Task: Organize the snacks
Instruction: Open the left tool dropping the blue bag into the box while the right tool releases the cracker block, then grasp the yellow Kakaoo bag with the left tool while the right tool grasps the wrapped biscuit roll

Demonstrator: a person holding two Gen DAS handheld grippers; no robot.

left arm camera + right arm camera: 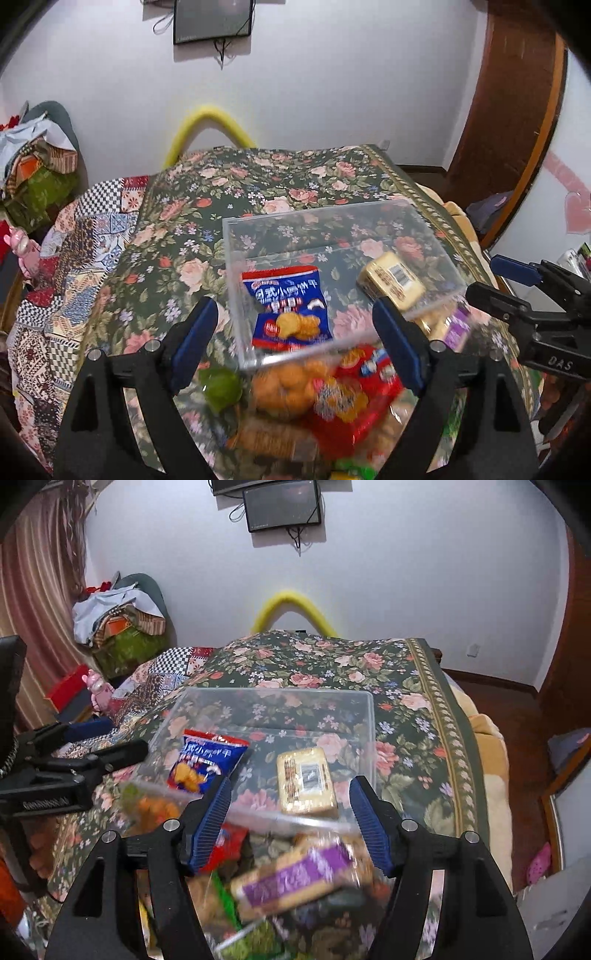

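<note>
A clear plastic box (343,236) is seen resting on a flowered cloth (236,192) that covers the table, and two snacks lie inside it: a blue and red biscuit packet (288,306) toward the box's 9 o'clock side and a pale yellow packet (391,282) toward its 3 o'clock side, the two well apart. In the left wrist view the left gripper (295,354) is held at 6 o'clock of the frame with its blue pads spread wide, and nothing is pressed between them; the near corner of the box is merely framed by the gap. Below that corner a loose heap of snacks (332,398) is spread on the cloth (blurred, so only orange rounds, a red wrapper and something green can be made out). The right gripper (517,288) is seen entering that view at 3 o'clock. In the right wrist view the right gripper (290,823) is likewise found with its pads apart and nothing clamped, the near wall of the box lying just beyond them. A purple-labelled packet (295,878) is seen at 6 o'clock, outside the box and just in front of it. A yellow arch (291,609) is visible at 12 o'clock past the table's far edge, under a dark screen (282,506) hung on the white wall.
</note>
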